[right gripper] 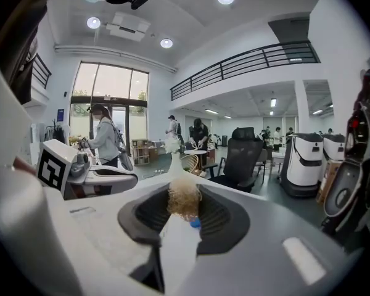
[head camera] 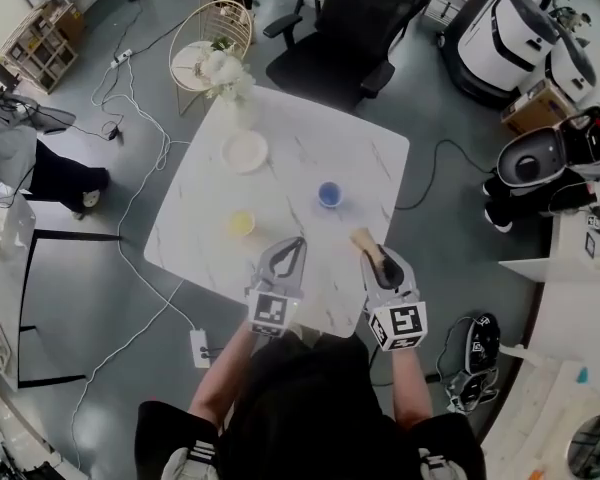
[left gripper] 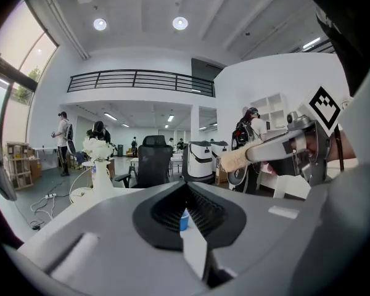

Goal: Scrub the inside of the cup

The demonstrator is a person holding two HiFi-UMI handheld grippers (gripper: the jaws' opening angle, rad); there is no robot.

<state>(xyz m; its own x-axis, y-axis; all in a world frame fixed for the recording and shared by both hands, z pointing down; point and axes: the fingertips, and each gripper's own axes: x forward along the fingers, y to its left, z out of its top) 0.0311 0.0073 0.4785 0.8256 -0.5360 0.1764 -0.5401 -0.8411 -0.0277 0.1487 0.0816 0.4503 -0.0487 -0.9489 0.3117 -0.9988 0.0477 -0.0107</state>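
Note:
The blue cup (head camera: pixel 329 195) stands upright on the white marble table (head camera: pixel 310 128), right of its middle. My left gripper (head camera: pixel 296 242) hovers over the near edge, shut and empty; in its own view the blue cup (left gripper: pixel 182 219) shows through the slit of the closed left gripper (left gripper: pixel 187 187). My right gripper (head camera: pixel 373 254) is beside it, shut on a brush whose beige bristle head (head camera: pixel 362 237) points toward the cup. In the right gripper view the bristle head (right gripper: pixel 184 197) sticks out ahead of the right gripper (right gripper: pixel 176 222), with the blue cup (right gripper: pixel 195 222) just beyond.
A yellow cup (head camera: pixel 241 223) sits left of the blue one, and a white plate (head camera: pixel 245 152) lies farther back. A vase of white flowers (head camera: pixel 228 76) stands at the far corner. A black office chair (head camera: pixel 355 23) is behind the table; cables run across the floor at left.

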